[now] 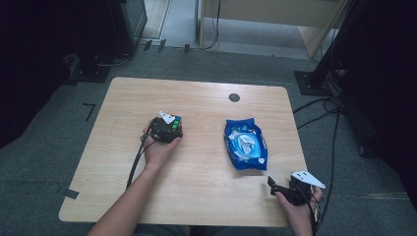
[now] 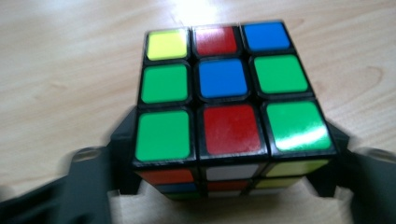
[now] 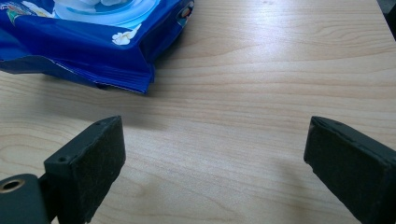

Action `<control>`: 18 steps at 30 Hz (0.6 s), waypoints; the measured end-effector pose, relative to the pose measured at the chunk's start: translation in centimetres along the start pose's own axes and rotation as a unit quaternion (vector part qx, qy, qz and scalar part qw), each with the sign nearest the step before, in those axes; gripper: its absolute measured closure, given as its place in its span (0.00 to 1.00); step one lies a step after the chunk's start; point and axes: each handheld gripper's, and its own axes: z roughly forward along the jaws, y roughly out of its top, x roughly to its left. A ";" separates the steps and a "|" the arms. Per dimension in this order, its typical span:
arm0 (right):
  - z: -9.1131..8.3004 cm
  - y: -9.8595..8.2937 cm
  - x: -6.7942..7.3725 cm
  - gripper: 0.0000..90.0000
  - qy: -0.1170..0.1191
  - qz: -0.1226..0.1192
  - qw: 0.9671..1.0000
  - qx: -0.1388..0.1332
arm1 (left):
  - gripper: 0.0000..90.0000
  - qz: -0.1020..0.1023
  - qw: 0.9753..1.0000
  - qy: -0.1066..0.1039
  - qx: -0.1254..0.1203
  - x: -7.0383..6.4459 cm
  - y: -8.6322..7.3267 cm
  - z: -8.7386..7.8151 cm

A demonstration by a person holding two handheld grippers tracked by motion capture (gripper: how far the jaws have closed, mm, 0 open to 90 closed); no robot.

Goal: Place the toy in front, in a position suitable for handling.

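between the left hand-held gripper (image 2: 224,186) jaws: a puzzle cube (image 2: 226,105) (scrambled).

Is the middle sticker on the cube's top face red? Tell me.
No. In the left gripper view the middle sticker on top of the cube is blue; red ones sit just beyond and just before it.

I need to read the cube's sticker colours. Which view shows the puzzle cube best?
The left gripper view: the puzzle cube sits close between the jaws, stickers clear. The high view shows it small, at the left gripper.
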 end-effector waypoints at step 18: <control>0.1 0.0 0.1 0.07 -0.002 -0.004 1.000 0.001 | 0.38 0.034 0.997 -0.063 -0.032 -0.5 -3.3 -8.1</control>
